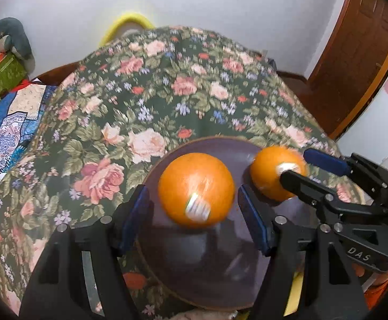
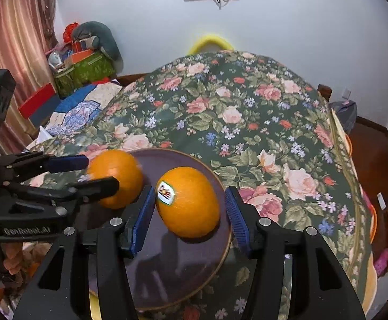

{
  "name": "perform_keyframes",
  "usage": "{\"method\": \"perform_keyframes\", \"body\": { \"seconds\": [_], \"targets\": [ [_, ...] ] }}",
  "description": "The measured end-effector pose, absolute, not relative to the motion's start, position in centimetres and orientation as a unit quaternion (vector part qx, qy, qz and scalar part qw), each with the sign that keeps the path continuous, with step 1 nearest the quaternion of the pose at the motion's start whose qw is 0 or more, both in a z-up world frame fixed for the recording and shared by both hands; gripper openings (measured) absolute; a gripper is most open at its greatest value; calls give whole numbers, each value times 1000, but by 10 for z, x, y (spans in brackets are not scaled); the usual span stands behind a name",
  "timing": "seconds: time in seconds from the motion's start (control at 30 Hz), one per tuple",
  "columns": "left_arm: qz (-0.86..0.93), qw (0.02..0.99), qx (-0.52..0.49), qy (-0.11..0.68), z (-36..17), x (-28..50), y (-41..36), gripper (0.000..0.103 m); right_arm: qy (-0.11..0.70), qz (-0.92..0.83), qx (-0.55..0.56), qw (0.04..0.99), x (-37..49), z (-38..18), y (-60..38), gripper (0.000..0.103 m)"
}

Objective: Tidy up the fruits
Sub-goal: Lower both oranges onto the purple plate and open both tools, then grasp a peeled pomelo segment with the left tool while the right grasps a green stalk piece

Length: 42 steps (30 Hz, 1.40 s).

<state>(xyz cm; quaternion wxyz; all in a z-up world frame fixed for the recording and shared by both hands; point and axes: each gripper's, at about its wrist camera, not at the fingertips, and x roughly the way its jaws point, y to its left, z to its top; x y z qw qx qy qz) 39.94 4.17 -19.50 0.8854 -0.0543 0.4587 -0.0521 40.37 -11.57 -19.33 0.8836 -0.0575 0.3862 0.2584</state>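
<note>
Your L tool [image 1: 194,208] and R tool [image 2: 188,210] each straddle an orange [image 1: 196,190] (second orange [image 2: 188,202]) on the plate [image 2: 183,274], pads [image 2: 143,218] apart, ungripped.

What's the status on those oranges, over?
Left tool open, straddling one orange. Right tool open, straddling the other orange. Both sitting on the dark plate, neither gripped. Nothing in the way.
</note>
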Motion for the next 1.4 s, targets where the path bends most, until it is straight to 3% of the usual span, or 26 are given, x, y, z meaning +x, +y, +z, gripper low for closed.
{"method": "perform_keyframes", "body": {
  "seconds": [0.5,0.73,1.1,1.4],
  "targets": [
    [-32,919,-46,391,-127,302,48,69,346,263,-52,899,330,-146,-122,52],
    [-24,925,-36,377,-112,245,47,69,329,265,-51,905,283,-132,-131,59],
    [-20,922,-34,386,-118,185,36,69,331,254,-64,907,229,-138,-148,59],
    [-23,906,-36,422,-153,164,22,69,353,258,-82,895,205,-168,-145,59]
  ]
}}
